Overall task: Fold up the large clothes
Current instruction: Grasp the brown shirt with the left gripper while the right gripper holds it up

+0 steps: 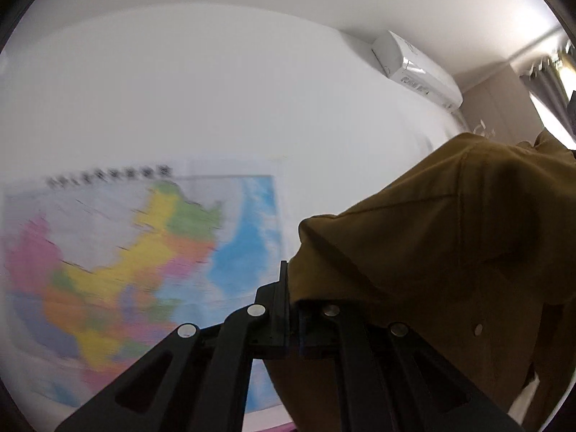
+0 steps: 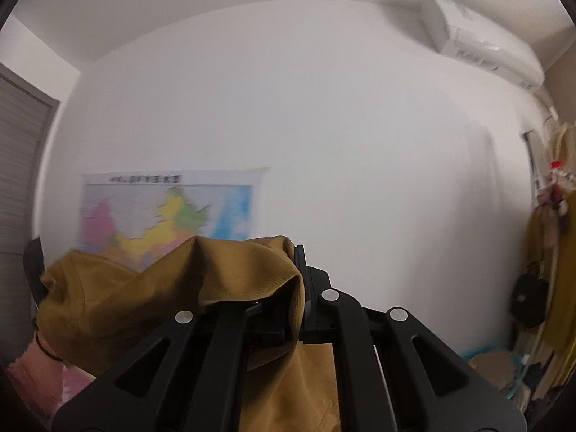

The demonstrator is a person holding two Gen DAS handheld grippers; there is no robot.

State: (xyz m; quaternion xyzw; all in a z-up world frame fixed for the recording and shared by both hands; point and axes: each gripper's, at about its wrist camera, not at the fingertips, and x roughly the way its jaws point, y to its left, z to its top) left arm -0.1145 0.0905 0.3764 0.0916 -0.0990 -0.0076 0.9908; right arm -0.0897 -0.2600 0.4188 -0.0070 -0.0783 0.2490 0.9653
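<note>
Garment (image 1: 450, 237) lifted clear, spread between both grippers: shake-out stage, folding proper not begun. Left gripper (image 1: 293, 288) clamped on one cloth edge; right gripper (image 2: 298, 273) clamped on another, fabric draped over its left finger. Both tilted up toward wall and map (image 2: 162, 212). Next, probably: lower evenly, lay flat, keep edge taut. Surface below unseen.
</note>
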